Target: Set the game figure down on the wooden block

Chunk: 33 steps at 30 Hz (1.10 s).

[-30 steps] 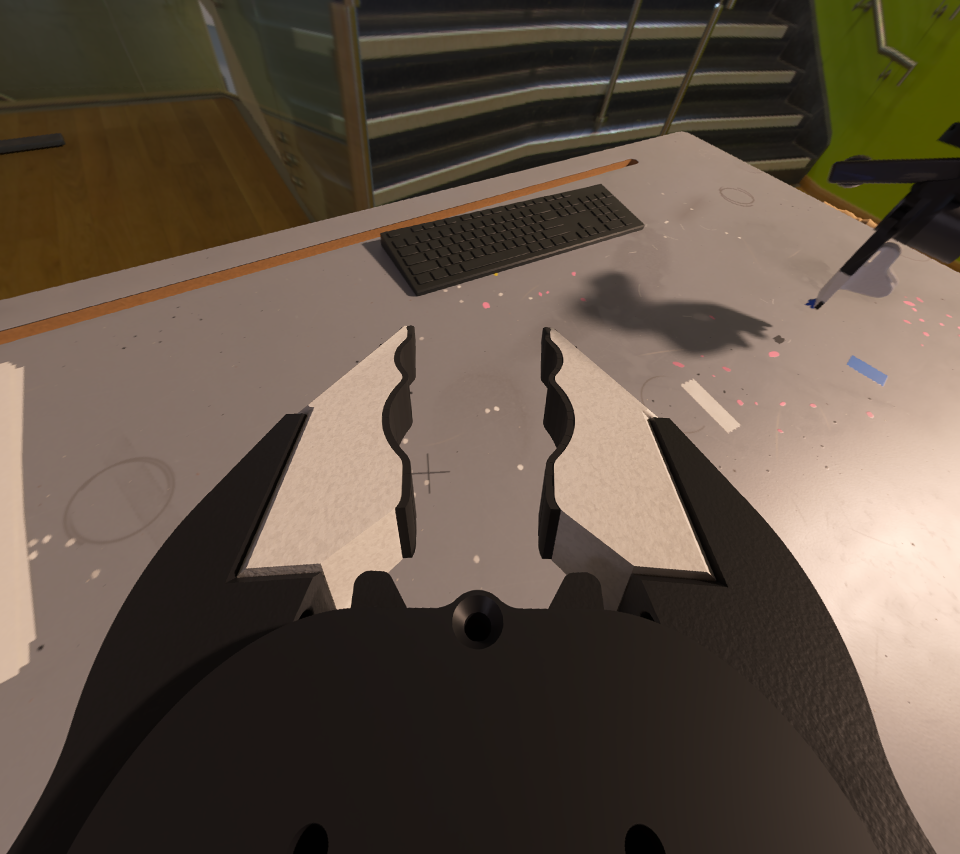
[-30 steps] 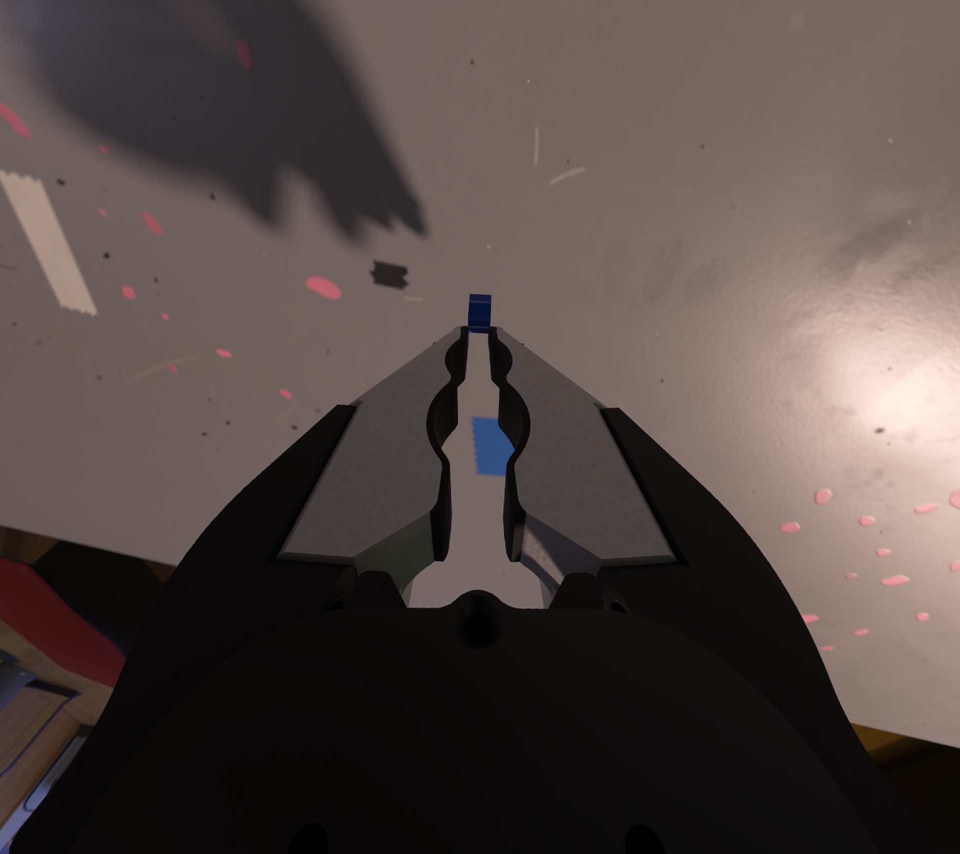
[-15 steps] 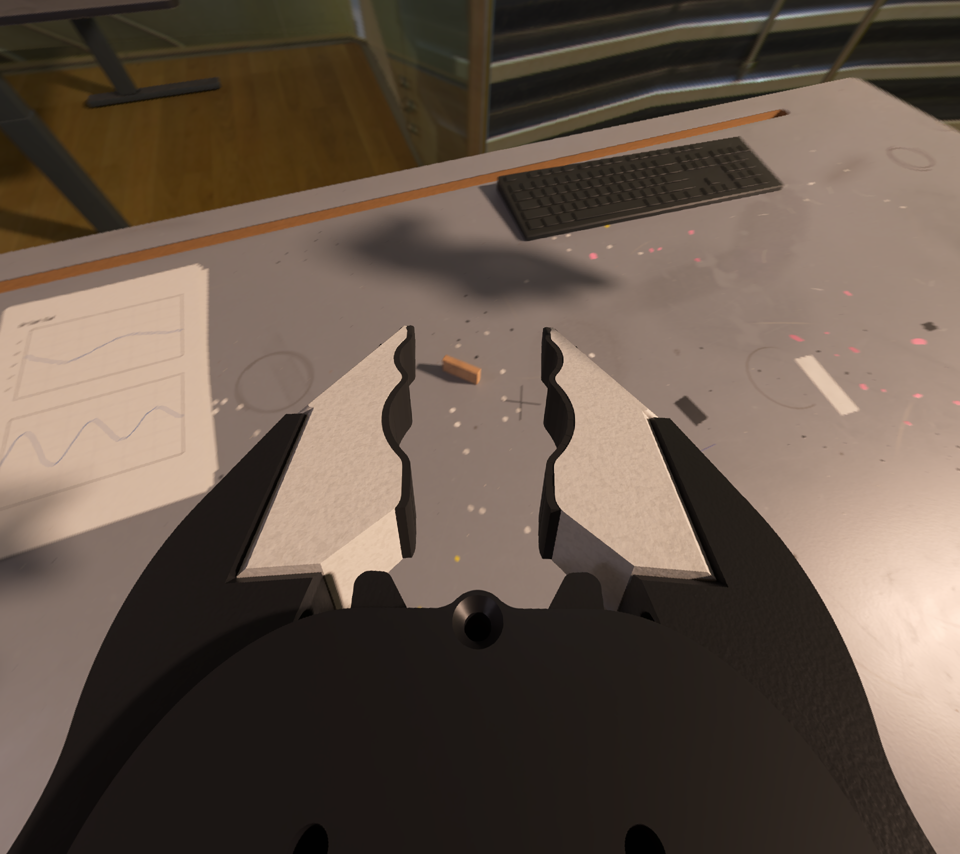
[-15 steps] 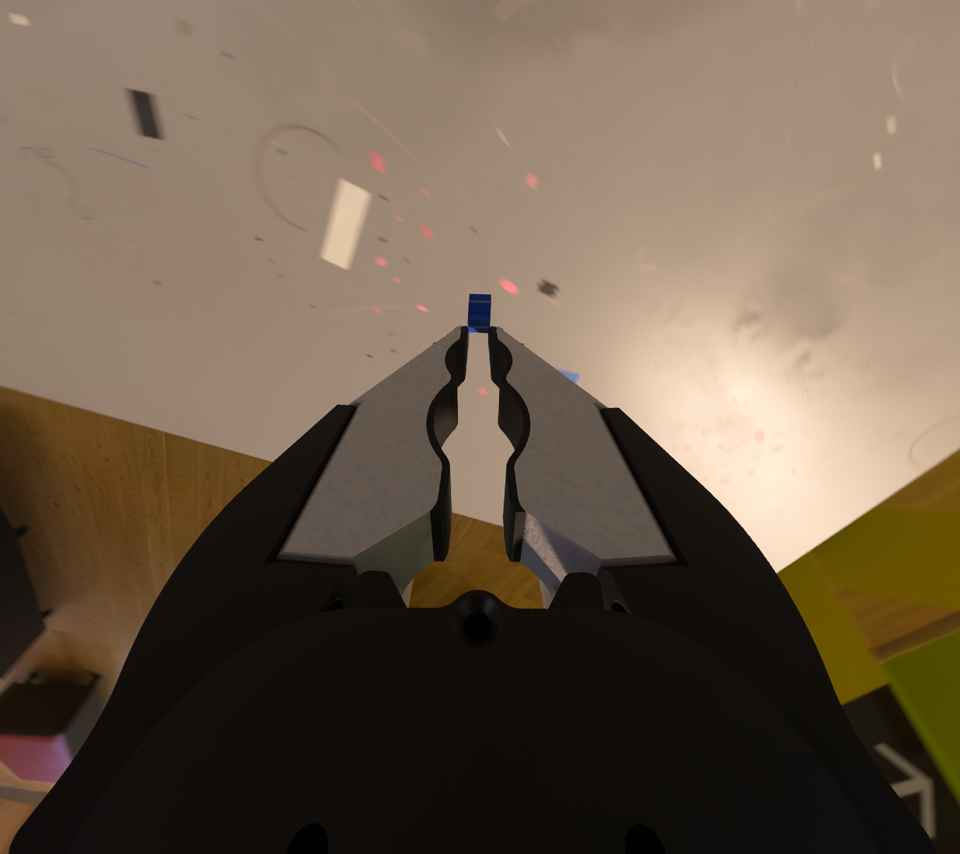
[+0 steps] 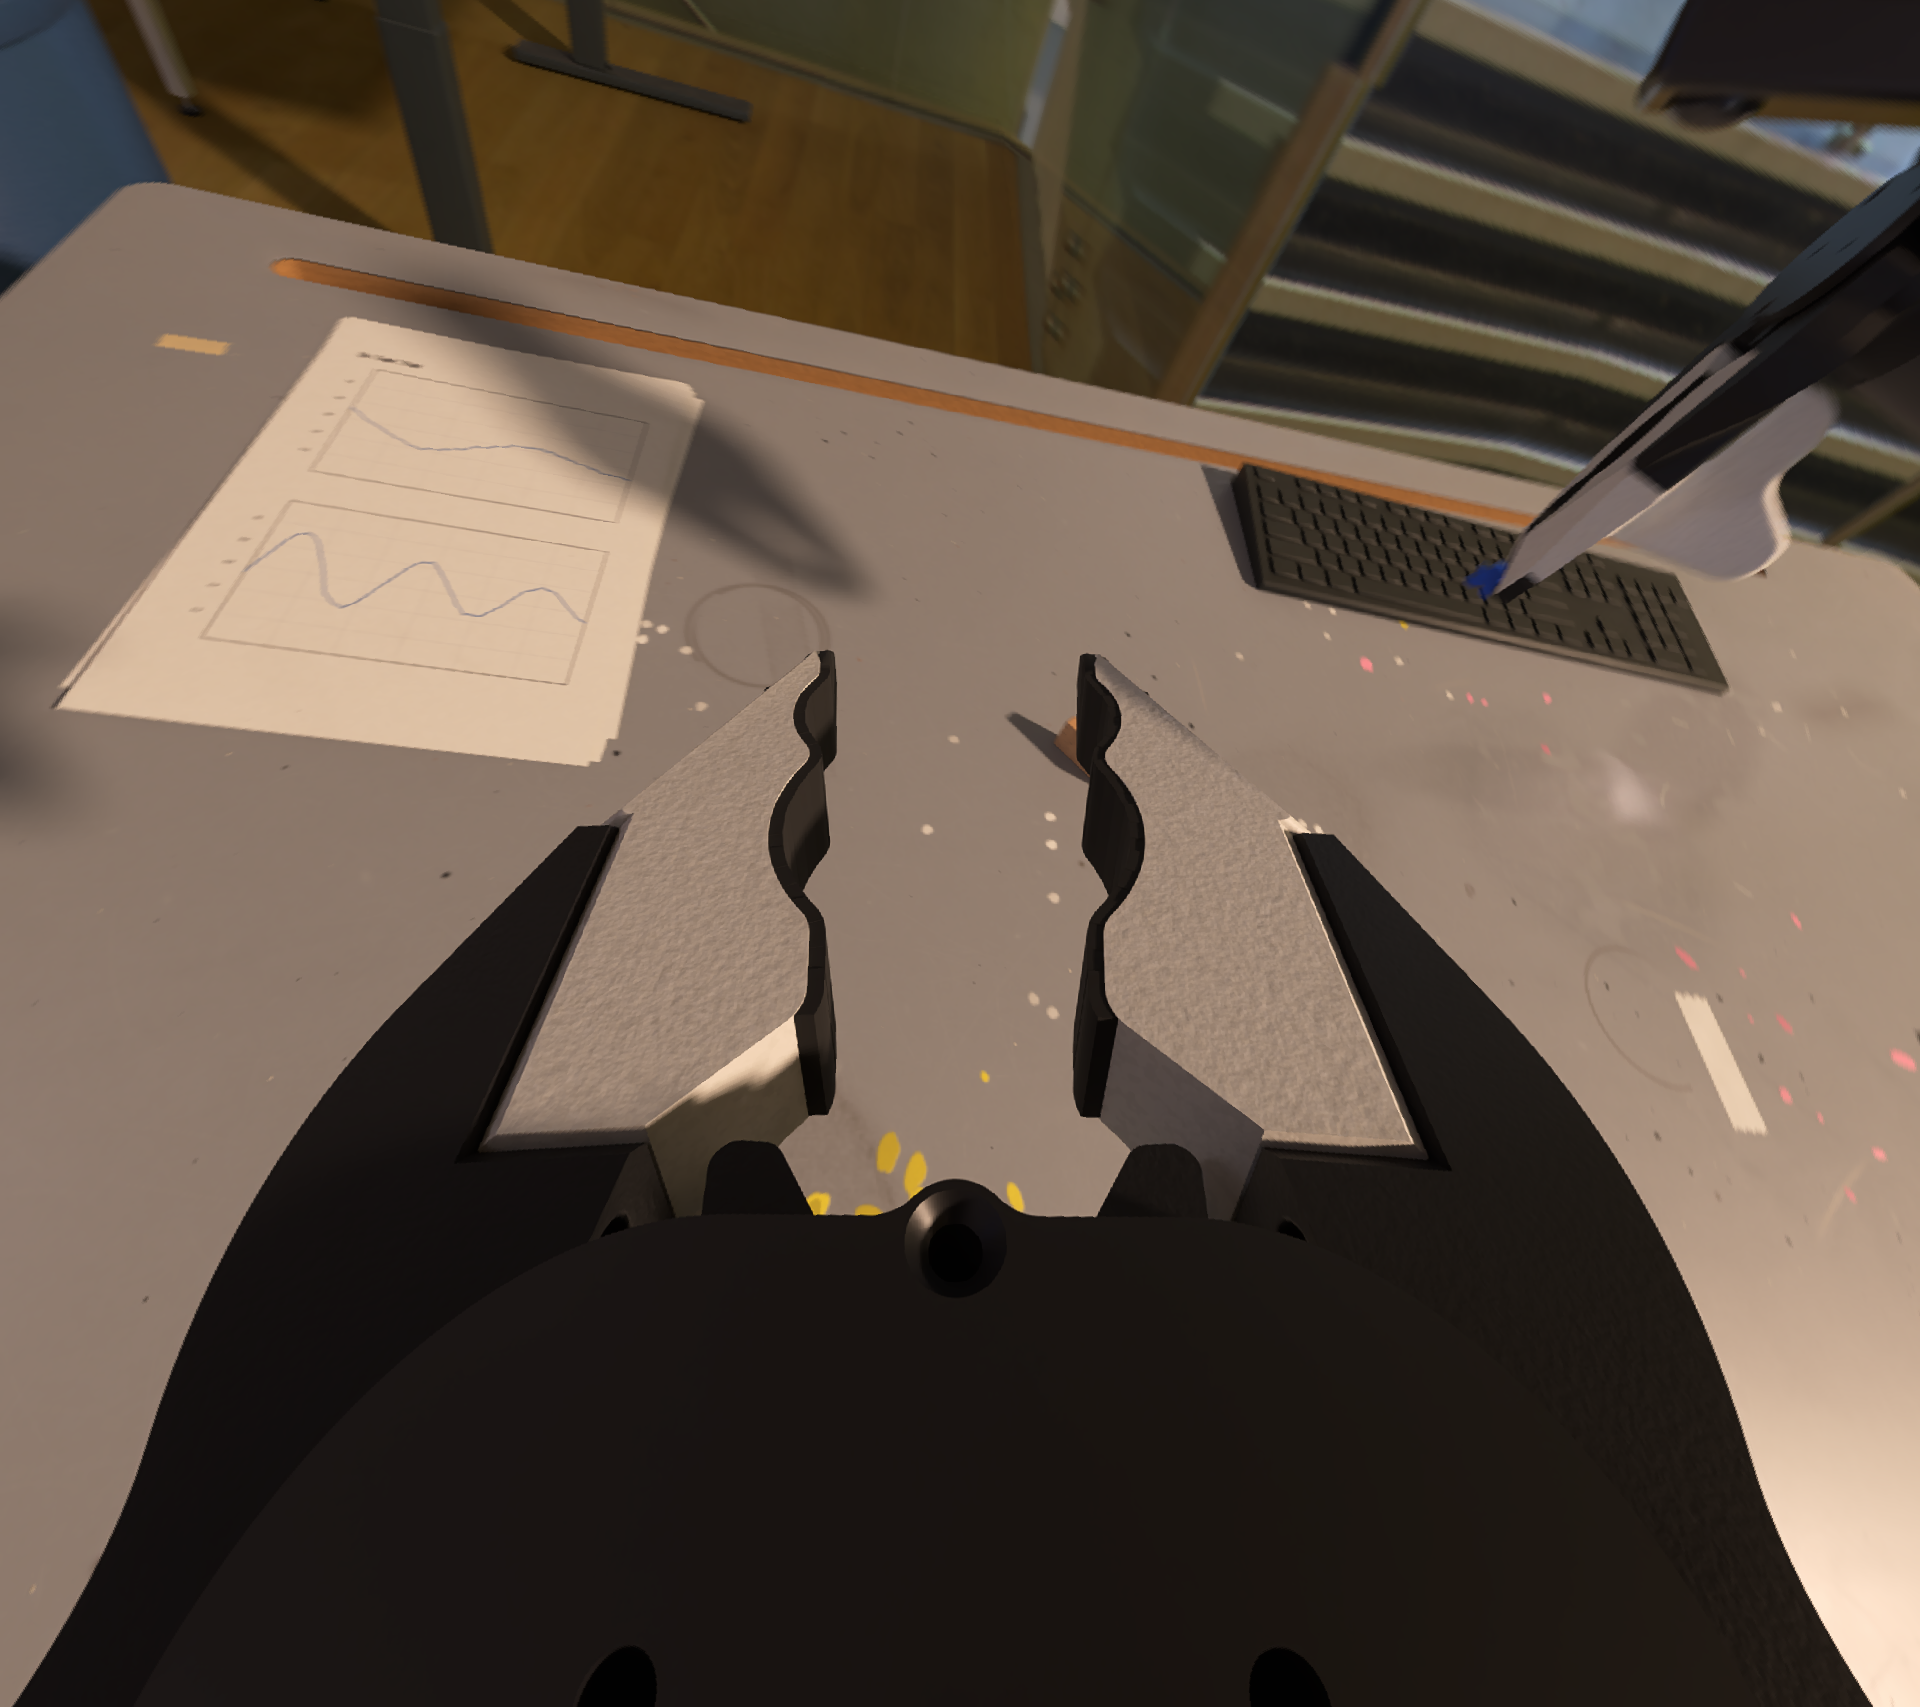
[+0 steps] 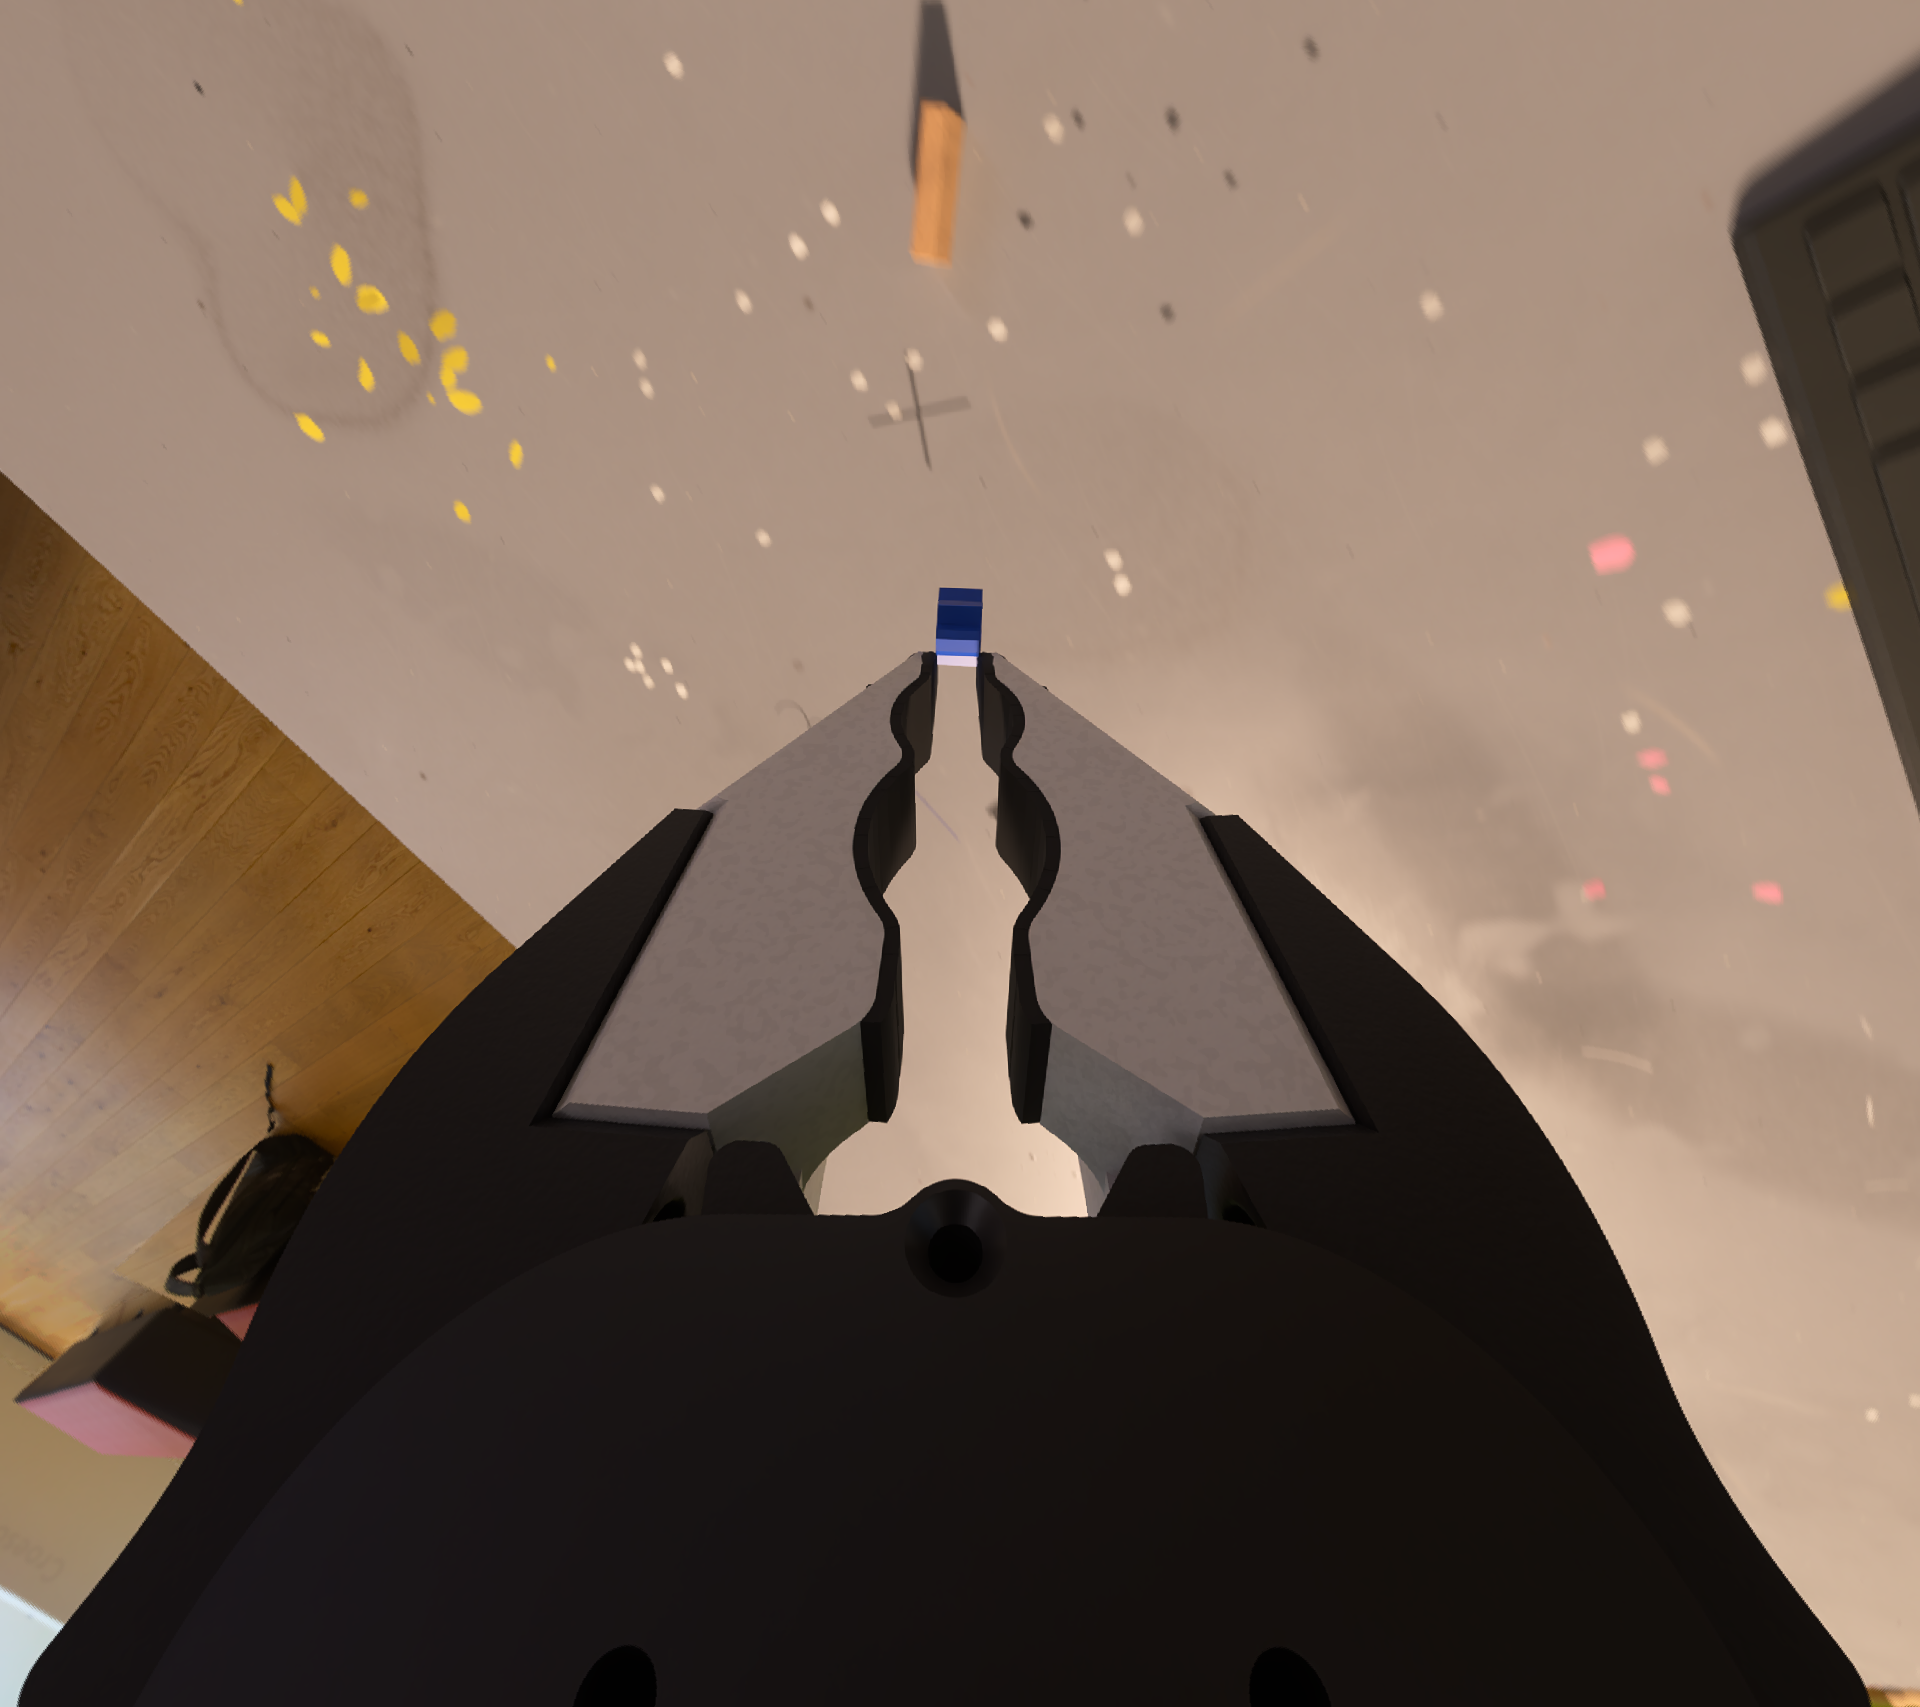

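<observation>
We see the right tongs [image 6: 957, 658] clamped at their tips on the blue game figure [image 6: 958, 621], which projects past the fingertips and is held clear above the grey worktop [image 6: 1351, 47]; the wooden block [image 6: 935, 187] lies flat on the worktop well ahead of the figure, apart from it, with a faint cross mark [image 6: 920, 414] between the two. A black keyboard [image 6: 1849, 369] sits right of the block in the right wrist view. We see the left tongs [image 5: 954, 670] held apart and gripping nothing, poised above the worktop [image 5: 260, 878]; the block [image 5: 1070, 738] shows only partly, just beyond the right fingertip. A sheet of paper [image 5: 395, 535] with two graphs lies left of the block; the keyboard [image 5: 1475, 582] lies beyond and right of it, with the right tongs [image 5: 1507, 585] and the figure [image 5: 1486, 579] in front of the keys.
</observation>
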{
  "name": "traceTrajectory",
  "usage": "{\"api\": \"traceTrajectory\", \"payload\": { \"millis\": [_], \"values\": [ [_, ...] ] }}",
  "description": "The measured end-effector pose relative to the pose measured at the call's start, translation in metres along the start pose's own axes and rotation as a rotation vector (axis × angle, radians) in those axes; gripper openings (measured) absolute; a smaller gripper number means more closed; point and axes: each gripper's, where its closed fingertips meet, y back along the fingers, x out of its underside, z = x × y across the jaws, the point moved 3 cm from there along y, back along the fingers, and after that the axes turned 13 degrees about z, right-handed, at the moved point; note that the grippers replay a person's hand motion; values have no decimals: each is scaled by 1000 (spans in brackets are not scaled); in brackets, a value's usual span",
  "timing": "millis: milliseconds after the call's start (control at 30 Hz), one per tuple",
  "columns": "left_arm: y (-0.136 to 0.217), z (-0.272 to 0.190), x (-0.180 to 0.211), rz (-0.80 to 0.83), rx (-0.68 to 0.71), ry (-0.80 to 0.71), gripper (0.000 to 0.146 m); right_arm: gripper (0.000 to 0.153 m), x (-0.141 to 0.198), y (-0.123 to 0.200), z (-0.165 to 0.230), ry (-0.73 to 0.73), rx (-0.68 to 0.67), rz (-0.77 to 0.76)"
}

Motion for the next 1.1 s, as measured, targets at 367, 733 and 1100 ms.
{"api": "traceTrajectory", "payload": {
  "millis": [367,733,1100],
  "values": [
    [19,27,2,-46,-57,44,49,7,-107,-73,40,10,29,37],
    [5,7,4,24,4,-27,49,7,-114,-149,17,-119,49,80],
    [-2,4,6,57,15,-34,51,34,-89,-63,12,-35,274,-401]
  ]
}}
